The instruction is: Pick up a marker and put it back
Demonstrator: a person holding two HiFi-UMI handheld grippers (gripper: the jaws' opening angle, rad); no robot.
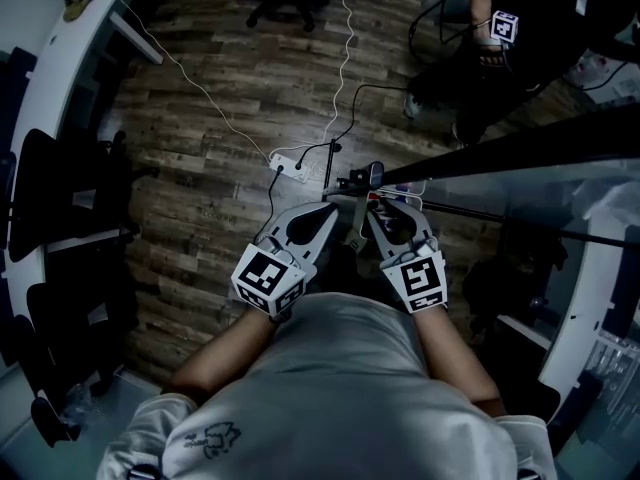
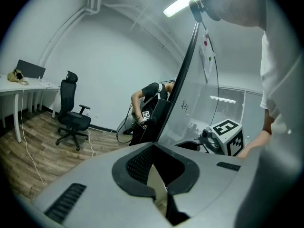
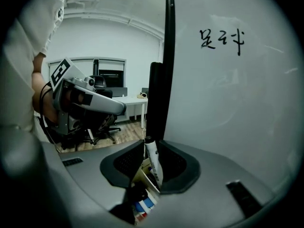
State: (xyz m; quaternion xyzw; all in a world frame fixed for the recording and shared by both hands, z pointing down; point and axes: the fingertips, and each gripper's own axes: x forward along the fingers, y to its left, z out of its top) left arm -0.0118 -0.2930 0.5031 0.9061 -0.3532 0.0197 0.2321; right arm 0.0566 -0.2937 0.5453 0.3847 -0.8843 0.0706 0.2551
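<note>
One white marker [image 3: 154, 167], which we hold pinched in our right gripper [image 3: 152, 147] at lower centre, over the pen tray [image 3: 144, 175]: pickup apparently done, return outstanding; our left gripper [image 2: 153, 148] closed, empty.

The left forearm [image 1: 222, 356] and the right forearm [image 1: 452, 353] reach forward from the body, elbows bent and spread to the sides. The left gripper [image 1: 334, 209] and the right gripper [image 1: 367, 217] sit side by side close in front of the chest. Their tips angle toward each other and nearly meet at the far end. Each gripper's cube faces up, near the wrist. The left gripper's jaws are drawn together with only a thin slit between them, holding nothing. The right gripper's jaws press on a marker [image 3: 153, 161] that stands nearly upright between the pads.
</note>
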